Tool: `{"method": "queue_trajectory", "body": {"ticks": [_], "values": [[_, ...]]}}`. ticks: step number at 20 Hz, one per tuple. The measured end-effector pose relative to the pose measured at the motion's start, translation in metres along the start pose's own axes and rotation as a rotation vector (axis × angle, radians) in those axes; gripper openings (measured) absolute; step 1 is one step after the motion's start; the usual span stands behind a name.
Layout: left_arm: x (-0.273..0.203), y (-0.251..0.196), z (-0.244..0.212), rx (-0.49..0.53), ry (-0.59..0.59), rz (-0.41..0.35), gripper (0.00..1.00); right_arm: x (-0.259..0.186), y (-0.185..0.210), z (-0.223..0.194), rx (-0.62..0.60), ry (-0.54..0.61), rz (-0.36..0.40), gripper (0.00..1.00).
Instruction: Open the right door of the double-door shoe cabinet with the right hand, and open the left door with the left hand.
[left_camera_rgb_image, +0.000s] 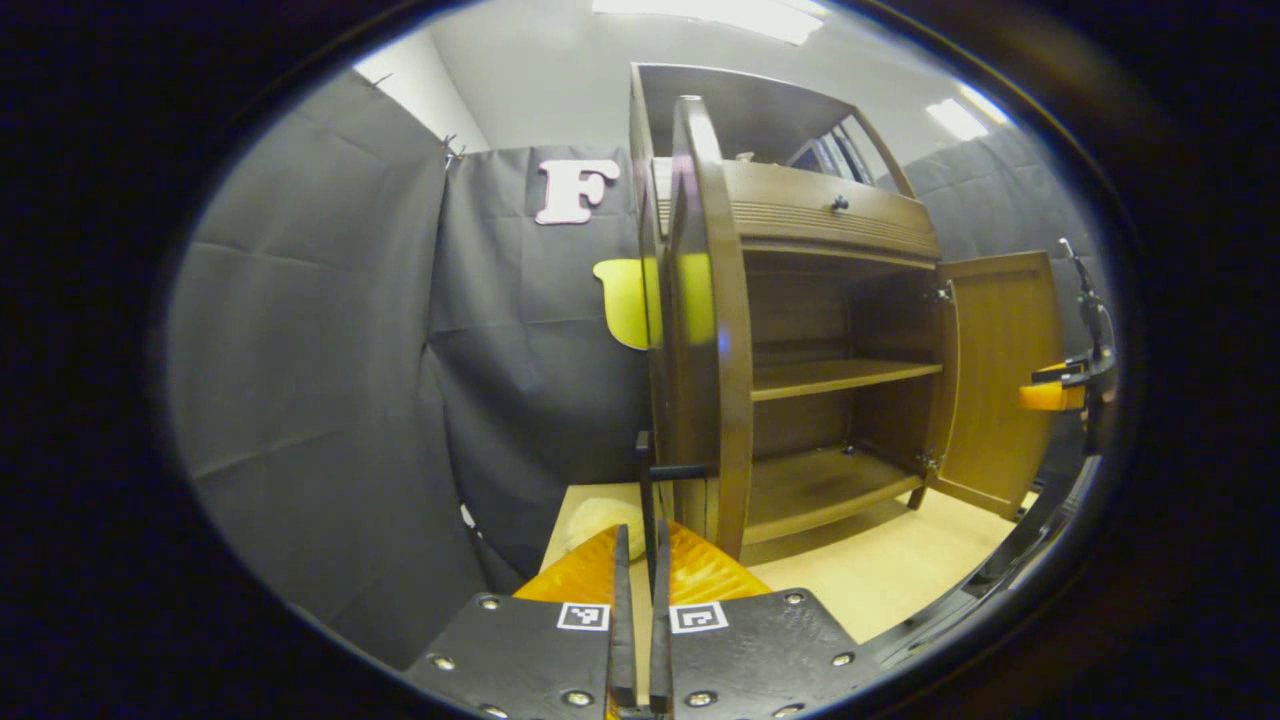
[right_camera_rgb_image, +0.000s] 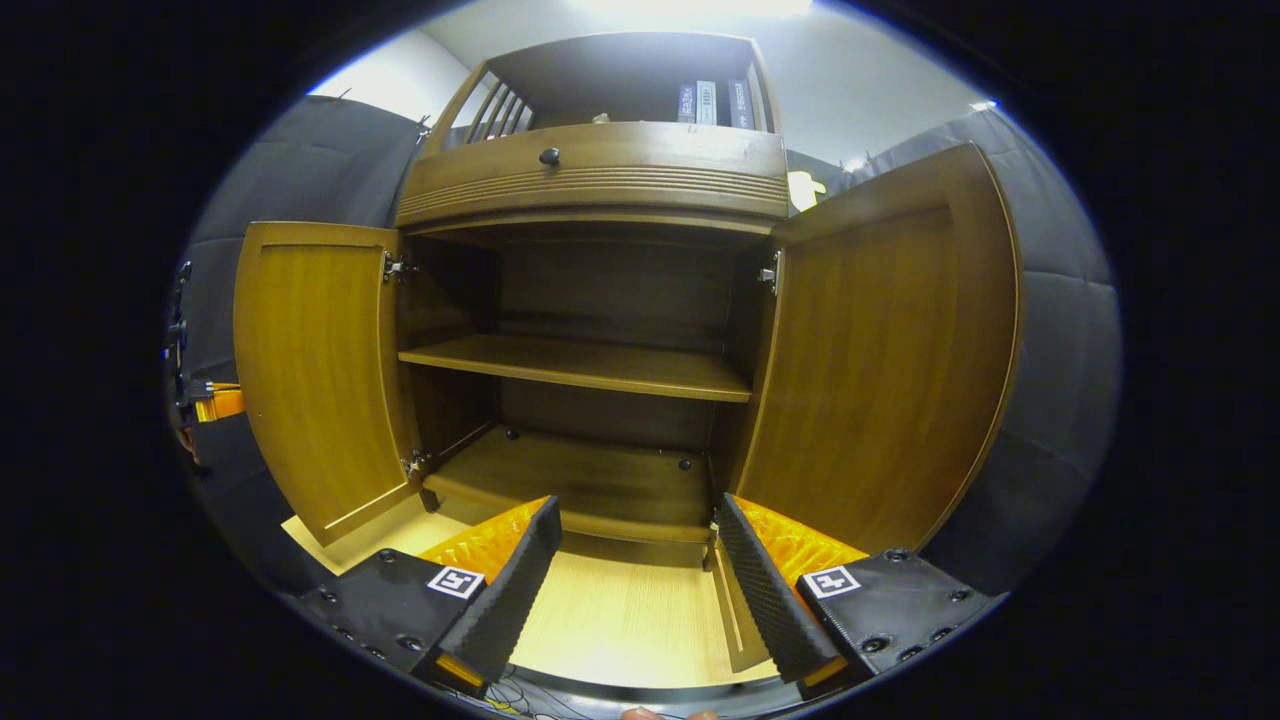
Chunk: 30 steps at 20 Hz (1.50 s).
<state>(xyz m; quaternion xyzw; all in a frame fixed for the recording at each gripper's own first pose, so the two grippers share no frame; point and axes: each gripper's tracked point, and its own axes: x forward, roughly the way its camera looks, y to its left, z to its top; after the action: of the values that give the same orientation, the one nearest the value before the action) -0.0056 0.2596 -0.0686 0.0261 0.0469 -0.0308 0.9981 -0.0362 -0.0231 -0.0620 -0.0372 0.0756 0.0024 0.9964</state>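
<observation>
I see the shoe cabinet (right_camera_rgb_image: 600, 330) with both doors swung wide, so I think the job is almost done. In the left gripper view my left tongs (left_camera_rgb_image: 640, 570) are closed tight on the thin dark handle (left_camera_rgb_image: 650, 480) of the left door (left_camera_rgb_image: 705, 330). That handle stands straight up and down, right in front of my tongs, and the door's edge faces me. The door lies just past the tips, a little to the right of them. So my left tongs are the near ones for this door, and I think the next thing is only to let go and pull straight back. In the right gripper view my right tongs (right_camera_rgb_image: 635, 570) are open wide and hold nothing. The right door (right_camera_rgb_image: 880, 360) stands open just up and to the right of them, not touching. The two shelves inside look bare. The cabinet stands on a pale wood surface (right_camera_rgb_image: 620, 610), which runs out in front of it. Dark cloth walls close in the booth on both sides. Far off past the right door, in the left gripper view, I can see the other gripper (left_camera_rgb_image: 1065, 390).
</observation>
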Motion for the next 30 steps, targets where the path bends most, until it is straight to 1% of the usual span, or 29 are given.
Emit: {"method": "queue_trajectory", "body": {"ticks": [3,8,11,12,13,16,20,21,22,23,24,25,26,27,28,29,30], "values": [[-0.012,-0.009,0.005,0.014,0.012,0.024,0.07,-0.004,-0.012,0.002,0.019,-0.010,0.008,0.97],[-0.066,-0.029,-0.016,-0.049,0.068,0.131,0.07,-0.020,-0.025,-0.004,0.049,-0.009,0.045,0.97],[-0.105,-0.047,-0.011,-0.083,0.069,0.203,0.07,-0.034,-0.027,-0.004,0.037,-0.019,0.087,0.97],[-0.115,-0.056,-0.011,-0.090,0.082,0.222,0.07,-0.039,-0.029,-0.003,0.031,-0.032,0.097,0.97],[-0.124,-0.069,-0.009,-0.101,0.094,0.230,0.08,-0.042,-0.029,-0.002,0.030,-0.040,0.112,1.00],[-0.149,-0.102,0.013,-0.118,0.060,0.265,0.09,-0.054,-0.031,0.001,0.038,-0.049,0.155,0.97],[-0.174,-0.146,0.042,-0.191,-0.007,0.289,0.57,-0.069,-0.047,0.009,0.065,-0.065,0.181,0.97],[-0.179,-0.152,0.045,-0.190,-0.012,0.308,0.69,-0.073,-0.052,0.011,0.075,-0.070,0.185,0.98],[-0.185,-0.153,0.051,-0.187,-0.021,0.345,0.82,-0.077,-0.057,0.013,0.084,-0.074,0.187,1.00],[-0.187,-0.152,0.057,-0.191,-0.032,0.372,0.82,-0.079,-0.062,0.013,0.091,-0.078,0.186,1.00],[-0.189,-0.158,0.059,-0.204,-0.046,0.378,0.82,-0.081,-0.068,0.014,0.100,-0.081,0.182,1.00],[-0.191,-0.167,0.065,-0.223,-0.062,0.367,0.82,-0.085,-0.073,0.014,0.111,-0.084,0.181,1.00],[-0.190,-0.176,0.073,-0.238,-0.077,0.350,0.82,-0.087,-0.077,0.014,0.121,-0.085,0.181,0.96],[-0.187,-0.187,0.083,-0.243,-0.098,0.326,0.82,-0.090,-0.080,0.013,0.127,-0.085,0.179,0.96],[-0.183,-0.191,0.092,-0.235,-0.114,0.311,0.82,-0.090,-0.085,0.011,0.127,-0.084,0.171,0.98],[-0.179,-0.191,0.100,-0.218,-0.132,0.302,0.83,-0.091,-0.089,0.010,0.123,-0.082,0.160,0.93],[-0.172,-0.188,0.107,-0.205,-0.143,0.306,0.83,-0.091,-0.092,0.008,0.118,-0.078,0.145,0.98]]}}
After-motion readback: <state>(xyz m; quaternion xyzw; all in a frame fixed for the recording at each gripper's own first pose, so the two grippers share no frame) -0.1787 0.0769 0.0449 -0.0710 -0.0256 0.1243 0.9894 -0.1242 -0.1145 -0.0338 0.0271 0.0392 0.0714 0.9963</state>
